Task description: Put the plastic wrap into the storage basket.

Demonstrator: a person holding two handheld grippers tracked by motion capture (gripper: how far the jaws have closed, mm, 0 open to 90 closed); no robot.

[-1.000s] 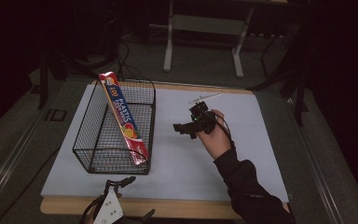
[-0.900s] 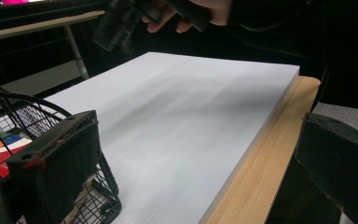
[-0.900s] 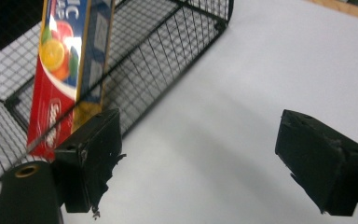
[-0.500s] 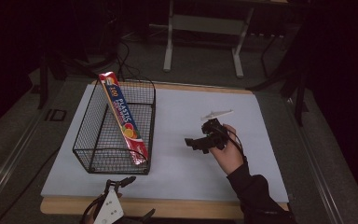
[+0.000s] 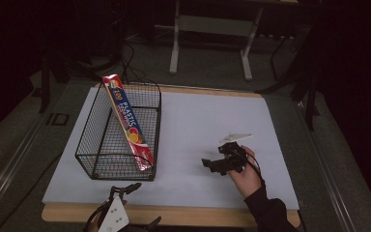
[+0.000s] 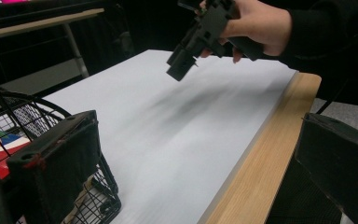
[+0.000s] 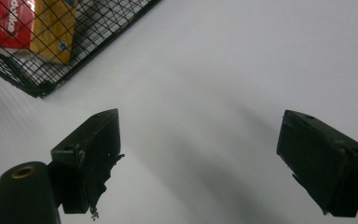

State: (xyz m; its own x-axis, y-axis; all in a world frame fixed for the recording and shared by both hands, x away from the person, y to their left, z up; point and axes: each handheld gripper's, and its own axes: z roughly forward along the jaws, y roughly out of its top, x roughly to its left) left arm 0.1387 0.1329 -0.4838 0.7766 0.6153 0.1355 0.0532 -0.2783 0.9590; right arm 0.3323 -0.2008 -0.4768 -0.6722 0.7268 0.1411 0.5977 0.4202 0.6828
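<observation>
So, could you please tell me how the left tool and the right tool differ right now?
The right tool is held up above the white table top, right of the wire basket; the left tool sits low at the table's near edge, by the basket's near corner. The right tool's grey plate shows tilted; the left's faces the camera. Both are open and hold nothing.

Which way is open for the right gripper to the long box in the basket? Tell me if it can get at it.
Probably yes, from above: the right gripper is open over bare white table, and the box leans with its top above the wire basket rim. The mesh blocks any sideways approach.
</observation>
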